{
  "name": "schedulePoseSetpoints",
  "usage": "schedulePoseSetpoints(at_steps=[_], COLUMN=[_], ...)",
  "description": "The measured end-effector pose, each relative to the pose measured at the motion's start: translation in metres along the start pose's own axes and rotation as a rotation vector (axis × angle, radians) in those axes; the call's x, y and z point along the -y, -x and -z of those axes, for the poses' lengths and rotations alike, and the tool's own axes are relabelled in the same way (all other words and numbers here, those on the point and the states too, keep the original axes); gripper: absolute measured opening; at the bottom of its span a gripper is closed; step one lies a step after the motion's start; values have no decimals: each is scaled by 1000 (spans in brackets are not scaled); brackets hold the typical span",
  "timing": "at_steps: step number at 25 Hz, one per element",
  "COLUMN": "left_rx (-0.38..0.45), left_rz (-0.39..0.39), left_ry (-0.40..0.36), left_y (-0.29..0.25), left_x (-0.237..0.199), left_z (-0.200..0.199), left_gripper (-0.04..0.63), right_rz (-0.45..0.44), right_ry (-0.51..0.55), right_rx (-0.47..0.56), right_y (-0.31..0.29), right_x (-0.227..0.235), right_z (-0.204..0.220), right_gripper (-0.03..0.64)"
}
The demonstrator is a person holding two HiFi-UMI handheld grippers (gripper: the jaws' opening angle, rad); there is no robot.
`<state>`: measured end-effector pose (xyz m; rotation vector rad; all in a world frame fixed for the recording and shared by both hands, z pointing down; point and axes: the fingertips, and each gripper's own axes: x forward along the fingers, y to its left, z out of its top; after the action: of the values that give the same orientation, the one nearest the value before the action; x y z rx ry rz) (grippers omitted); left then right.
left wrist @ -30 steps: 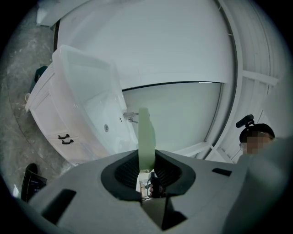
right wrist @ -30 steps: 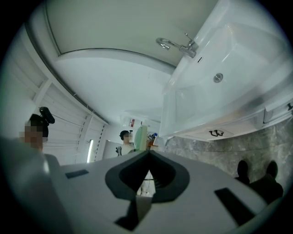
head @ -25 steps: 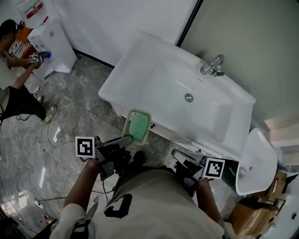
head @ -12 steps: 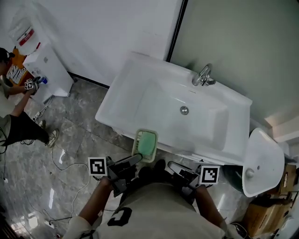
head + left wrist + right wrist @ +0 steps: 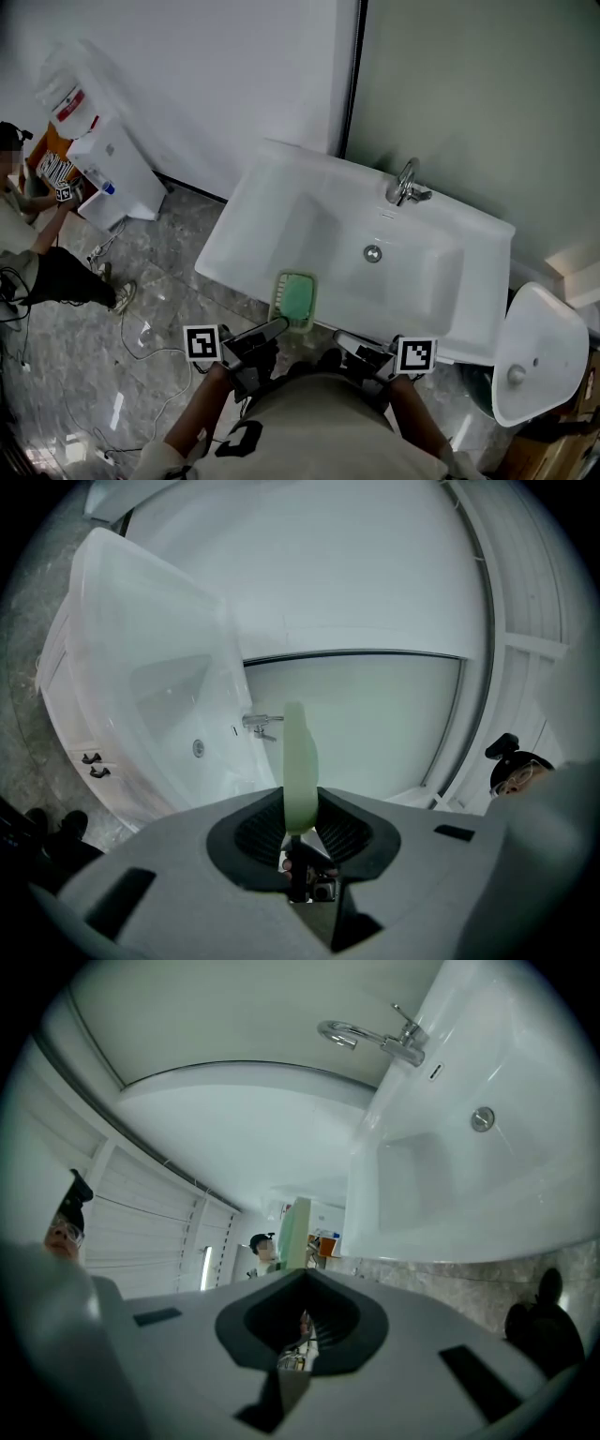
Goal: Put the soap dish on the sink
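Head view: left hand-held gripper (image 5: 277,326) is clamping the soap dish (image 5: 295,298). Dish is pointing lengthwise toward the sink (image 5: 246,217) rim just ahead.

The floor (image 5: 159,272) is grey marbled tile with a glossy sheen. On it stands a white sink (image 5: 272,211), a broad rectangular unit set against the wall. A chrome faucet (image 5: 405,183) sits on the sink's far rim at about one o'clock, and a round drain (image 5: 373,253) lies near the middle of the bowl. At ten o'clock from the sink a white water dispenser (image 5: 117,173) stands on the tiles. A person (image 5: 37,272) crouches at nine o'clock, and thin cables (image 5: 141,337) trail at eight o'clock. A second white basin (image 5: 539,352) is at four o'clock.
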<state>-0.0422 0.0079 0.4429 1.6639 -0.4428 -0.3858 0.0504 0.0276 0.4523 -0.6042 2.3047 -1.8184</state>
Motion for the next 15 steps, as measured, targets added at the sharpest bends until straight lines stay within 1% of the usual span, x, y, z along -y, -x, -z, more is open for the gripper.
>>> schedulePoseSetpoints(at_steps=[3,7,9,15], left_rx=[13,40,52,64], left_rz=[-17,-44,-56,-89], left_ry=[-9,0,-2,-16], left_y=[-11,-23,-28,-38], left_x=[1,0,0,-1], left_z=[-3,-4,-4,-5], left_gripper=[89,89,89,89], right_rz=[-44,-65,-71,-96], right_ry=[0,6,-7,-17], right_rx=[-10,-48,-59,-81], right_y=[0,2,5,13], right_x=[-1,1,4,10], right_z=[-12,-21,-23,-25], right_gripper=[9,9,9,9])
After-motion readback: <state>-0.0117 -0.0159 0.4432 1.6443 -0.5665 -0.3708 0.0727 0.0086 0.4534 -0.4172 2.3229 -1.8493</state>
